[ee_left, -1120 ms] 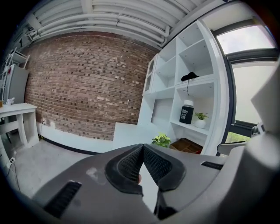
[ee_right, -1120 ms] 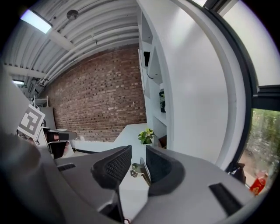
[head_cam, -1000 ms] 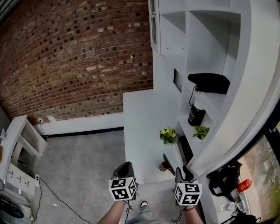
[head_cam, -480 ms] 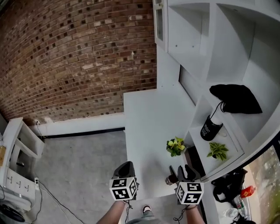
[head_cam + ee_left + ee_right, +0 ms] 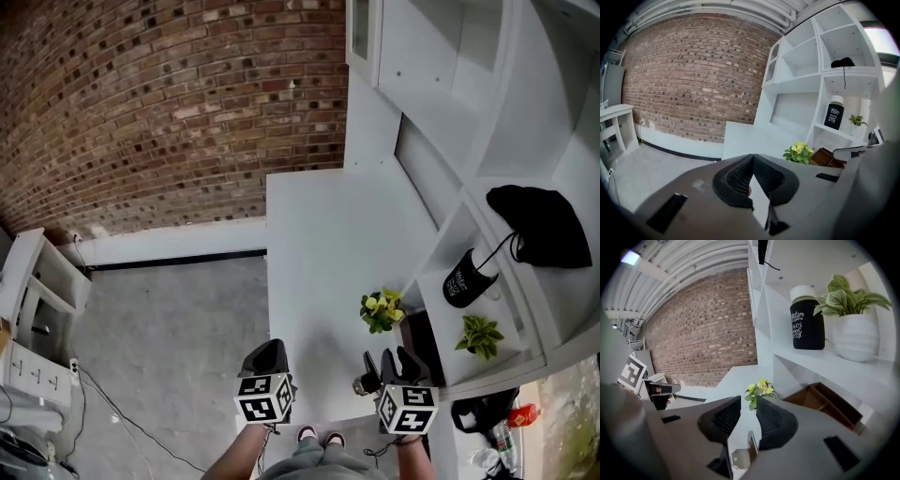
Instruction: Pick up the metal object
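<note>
The right gripper (image 5: 747, 401), fingers (image 5: 774, 420) parted, hovers above the metal object (image 5: 738, 459).

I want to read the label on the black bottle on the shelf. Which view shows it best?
The right gripper view: there the black bottle is close and large, and its white print faces the camera. The left gripper view shows the bottle small and far off. The head view sees it from above, with the print too small to read.

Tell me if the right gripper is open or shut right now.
Open. The right gripper shows its jaws apart in its own view, with the yellow-flowered plant visible through the gap.
</note>
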Tool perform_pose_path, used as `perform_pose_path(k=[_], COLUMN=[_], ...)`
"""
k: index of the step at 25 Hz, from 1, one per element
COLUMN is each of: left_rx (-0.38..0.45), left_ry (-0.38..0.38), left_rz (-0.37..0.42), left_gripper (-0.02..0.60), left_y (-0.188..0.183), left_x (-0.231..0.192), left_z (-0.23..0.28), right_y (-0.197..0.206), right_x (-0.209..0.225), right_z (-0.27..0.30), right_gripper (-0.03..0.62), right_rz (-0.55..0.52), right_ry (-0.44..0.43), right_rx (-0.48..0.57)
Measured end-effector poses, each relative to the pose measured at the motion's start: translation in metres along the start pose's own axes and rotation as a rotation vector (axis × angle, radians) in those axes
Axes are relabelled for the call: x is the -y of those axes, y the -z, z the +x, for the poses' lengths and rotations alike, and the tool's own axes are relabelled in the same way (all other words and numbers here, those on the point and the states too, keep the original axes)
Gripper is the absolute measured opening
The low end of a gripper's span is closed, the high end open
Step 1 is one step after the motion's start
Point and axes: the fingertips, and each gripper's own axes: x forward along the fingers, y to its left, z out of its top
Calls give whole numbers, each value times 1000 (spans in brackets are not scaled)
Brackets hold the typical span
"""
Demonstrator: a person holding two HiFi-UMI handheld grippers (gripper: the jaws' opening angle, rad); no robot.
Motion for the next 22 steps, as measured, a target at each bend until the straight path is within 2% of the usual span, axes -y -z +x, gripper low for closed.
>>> perform_pose_path(k=[10, 16, 22], left_rx=[-26, -76, -159], left_ry=[-17, -22, -21], left_rz=[-26, -49, -68], left_gripper=[11, 11, 11], left_y=[13, 41, 88], left_x=[-2, -6, -7], left_z=[-4, -6, -14], right_y=[6, 29, 73], right_x=[-15, -22, -33], right_z=[8, 9, 6], right_gripper=[101, 101, 101], right_rz=[-42, -58, -85], right_ry=[-58, -81, -97], right_rx=[-43, -92, -179])
